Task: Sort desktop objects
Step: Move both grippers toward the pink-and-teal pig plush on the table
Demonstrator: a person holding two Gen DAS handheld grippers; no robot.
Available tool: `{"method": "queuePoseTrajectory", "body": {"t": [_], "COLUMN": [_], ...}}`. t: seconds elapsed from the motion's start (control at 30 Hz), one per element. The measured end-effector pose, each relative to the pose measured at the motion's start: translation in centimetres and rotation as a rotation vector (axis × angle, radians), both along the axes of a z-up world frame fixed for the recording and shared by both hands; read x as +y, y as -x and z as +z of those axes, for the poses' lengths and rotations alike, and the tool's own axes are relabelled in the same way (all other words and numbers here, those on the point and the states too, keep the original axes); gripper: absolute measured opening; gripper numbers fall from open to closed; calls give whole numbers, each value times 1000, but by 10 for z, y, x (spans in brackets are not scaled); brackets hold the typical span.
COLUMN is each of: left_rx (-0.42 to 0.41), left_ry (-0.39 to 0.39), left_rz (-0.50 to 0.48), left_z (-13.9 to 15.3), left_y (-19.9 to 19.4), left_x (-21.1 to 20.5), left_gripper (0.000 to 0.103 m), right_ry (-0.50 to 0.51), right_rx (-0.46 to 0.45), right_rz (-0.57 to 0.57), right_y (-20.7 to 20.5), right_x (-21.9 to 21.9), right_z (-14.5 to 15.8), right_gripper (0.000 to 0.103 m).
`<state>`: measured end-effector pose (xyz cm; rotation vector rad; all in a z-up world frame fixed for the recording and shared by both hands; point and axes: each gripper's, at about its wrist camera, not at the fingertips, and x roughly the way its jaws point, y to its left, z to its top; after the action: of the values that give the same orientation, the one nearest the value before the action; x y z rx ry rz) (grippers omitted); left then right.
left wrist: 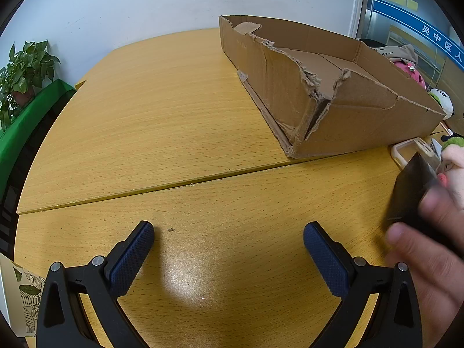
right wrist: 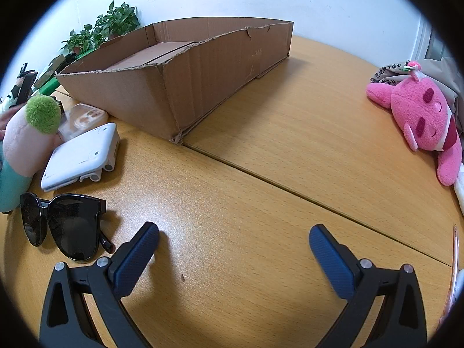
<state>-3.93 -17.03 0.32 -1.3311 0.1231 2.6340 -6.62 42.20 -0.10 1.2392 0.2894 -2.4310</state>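
A torn, shallow cardboard box (left wrist: 327, 87) (right wrist: 179, 78) lies on the wooden table, with nothing visible inside it. In the right wrist view, black sunglasses (right wrist: 63, 224) lie just left of my open right gripper (right wrist: 233, 239). Behind them are a white folded device (right wrist: 81, 156), a clear case (right wrist: 82, 119) and a plush with a green tuft (right wrist: 29, 136). A pink plush toy (right wrist: 423, 124) lies at the far right. My left gripper (left wrist: 229, 239) is open over bare table. A person's hand (left wrist: 429, 240) holds a dark object (left wrist: 411, 191) at the right edge of the left wrist view.
Potted plants (right wrist: 110, 26) and a green surface (left wrist: 29, 116) stand beyond the table's left side. A seam (right wrist: 290, 191) runs across the tabletop. Beige cloth (right wrist: 435, 72) lies behind the pink plush. A leaf-patterned paper cup (left wrist: 23, 295) is at the lower left.
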Motion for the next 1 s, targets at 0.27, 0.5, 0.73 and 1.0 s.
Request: {"method": "queuePoseTrajectory", "body": {"t": [0.27,0.5,0.73,1.0], "left_rx": [0,0,0,2], "left_ry": [0,0,0,0], "left_rz": [0,0,0,185], "left_z": [0,0,0,-3], "left_y": [0,0,0,1], "left_x": [0,-1,-1,12], "left_gripper": [103,103,103,103], "right_ry": [0,0,-1,-2], "right_rx": [0,0,0,-5], "right_rz": [0,1,-261,-396], "right_y": [0,0,6,-6], "right_x": [0,0,-15,-27], "right_z": [0,0,-1,-1], "right_gripper": [103,103,103,103]}}
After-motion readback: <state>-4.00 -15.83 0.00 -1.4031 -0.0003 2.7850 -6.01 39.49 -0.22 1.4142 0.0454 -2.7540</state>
